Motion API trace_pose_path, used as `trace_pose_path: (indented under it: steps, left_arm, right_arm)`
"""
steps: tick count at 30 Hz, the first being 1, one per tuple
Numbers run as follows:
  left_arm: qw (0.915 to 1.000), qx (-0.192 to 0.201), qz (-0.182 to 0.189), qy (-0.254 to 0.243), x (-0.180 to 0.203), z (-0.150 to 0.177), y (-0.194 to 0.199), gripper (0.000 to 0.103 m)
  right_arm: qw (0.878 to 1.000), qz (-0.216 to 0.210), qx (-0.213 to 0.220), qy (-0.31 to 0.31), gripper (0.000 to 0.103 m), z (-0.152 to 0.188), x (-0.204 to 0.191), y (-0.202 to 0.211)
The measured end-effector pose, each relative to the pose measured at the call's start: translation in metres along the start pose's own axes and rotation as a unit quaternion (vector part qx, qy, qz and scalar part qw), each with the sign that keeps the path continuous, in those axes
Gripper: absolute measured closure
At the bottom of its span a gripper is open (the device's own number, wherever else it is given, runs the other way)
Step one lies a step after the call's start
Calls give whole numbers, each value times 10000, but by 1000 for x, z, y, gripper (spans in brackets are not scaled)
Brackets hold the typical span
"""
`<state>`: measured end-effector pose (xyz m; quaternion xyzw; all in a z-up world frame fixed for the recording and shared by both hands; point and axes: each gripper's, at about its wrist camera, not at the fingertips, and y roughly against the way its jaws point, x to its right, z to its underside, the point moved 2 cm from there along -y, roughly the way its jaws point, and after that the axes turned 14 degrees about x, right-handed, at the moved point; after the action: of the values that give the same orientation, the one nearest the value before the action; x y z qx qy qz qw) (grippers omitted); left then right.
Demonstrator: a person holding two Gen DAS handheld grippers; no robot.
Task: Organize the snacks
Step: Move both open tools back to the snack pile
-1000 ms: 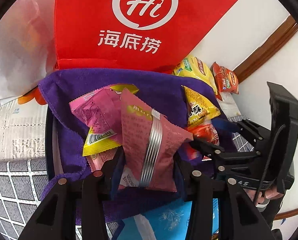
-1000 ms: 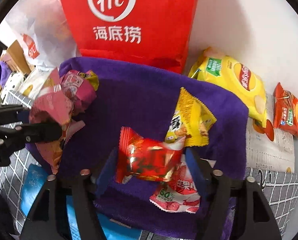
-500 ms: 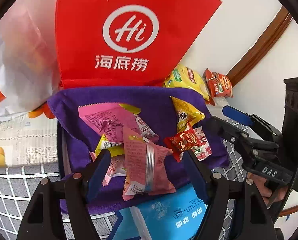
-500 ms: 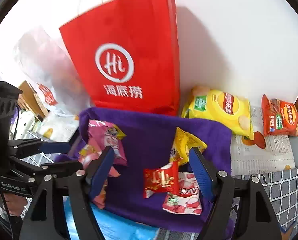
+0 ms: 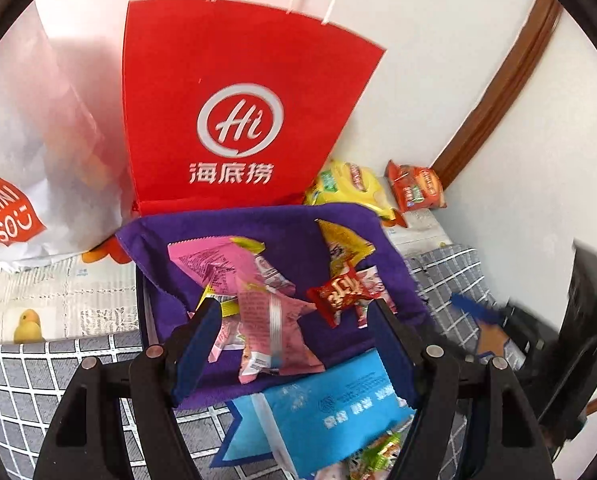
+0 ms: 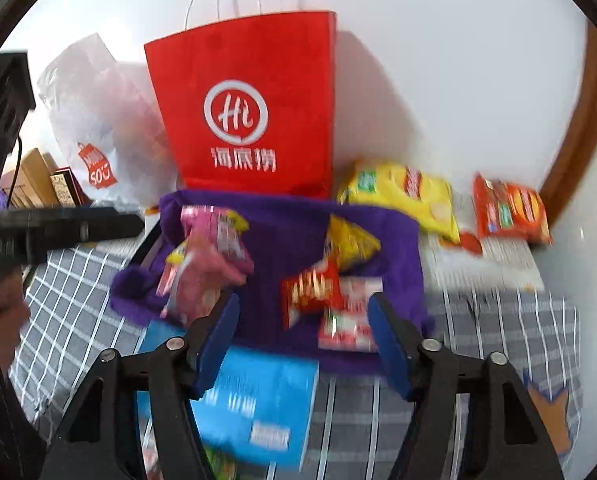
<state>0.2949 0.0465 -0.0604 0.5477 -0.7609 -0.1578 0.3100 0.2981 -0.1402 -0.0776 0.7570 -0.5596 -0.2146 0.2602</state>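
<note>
Lying at far left against the wall, a white Miniso plastic bag (image 5: 38, 184) slumps beside an upright red Haidilao paper bag (image 5: 234, 112) with white cord handles. Just in front of the red bag, a purple cloth (image 5: 290, 228) lines a tray that holds the sorted snacks: pink packets (image 5: 226, 268) piled on its left half, a yellow packet (image 5: 344, 246), a red candy packet (image 5: 340, 292) and a pink-and-white packet (image 6: 348, 316) on its right half. Left gripper (image 5: 296, 344) hangs above the pink pile, its blue-padded fingers apart with nothing pressed between them. Right gripper (image 6: 302, 340) hangs above the red candy packet, its jaws closing while empty. Nearer the cameras a blue carton (image 5: 338, 404) rests on the grey checked cover (image 5: 38, 376). At right, beyond the cloth, a yellow crisp bag (image 6: 406, 196) and an orange-red snack bag (image 6: 510, 212) lie on printed paper (image 6: 498, 256) against the wall
</note>
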Motion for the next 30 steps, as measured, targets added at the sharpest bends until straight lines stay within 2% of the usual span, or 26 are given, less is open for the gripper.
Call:
trace_pose_path:
  steps: [2,10,15,30]
  left_arm:
    - [9999,78,97,12,4,-3,12,30]
    - [9997,-15,217,-76,22,-2,35,30]
    - [9993,-3,310,-204,32,0,42,30]
    - [9980,160,490,-375,41,-3,64,30]
  right_arm:
    - [9999,-12,-105,-118,48,16,0,14]
    - [9990,-261,-365,-33,48,81,-25,48]
    - [9968,-533,-512,-306,47,113,-36,54]
    - [9971,-502,-560,127,41,134,-69,25]
